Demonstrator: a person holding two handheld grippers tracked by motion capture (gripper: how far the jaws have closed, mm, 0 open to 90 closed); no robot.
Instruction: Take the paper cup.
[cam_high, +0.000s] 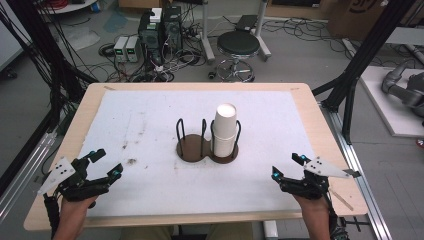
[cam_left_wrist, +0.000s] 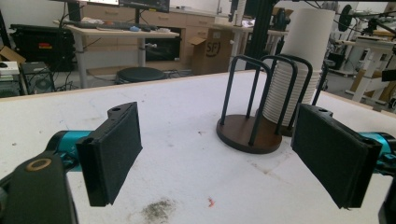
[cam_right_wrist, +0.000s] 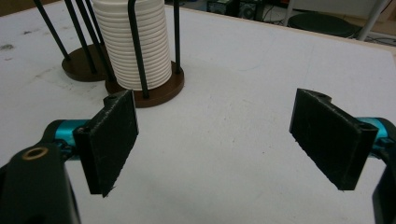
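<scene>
White mat covers most of light wooden table, w/ dark smudge near front left. Nearest the person: left gripper at front-left edge, jaws spread wide, nothing btwn them; right gripper at front-right edge, jaws equally wide, also empty. Both hover low over the mat, well apart from each other, each pointing in toward centre. Mid-table: dark brown double-ring holder w/ black wire uprights. Its left bay is empty; right bay holds tall stack of white paper cups, upright, rising above the wires. Stack sits well apart from both grippers, approx. midway btwn them. Beyond table: black round stool, grey computer boxes, tangled cables on the floor.
</scene>
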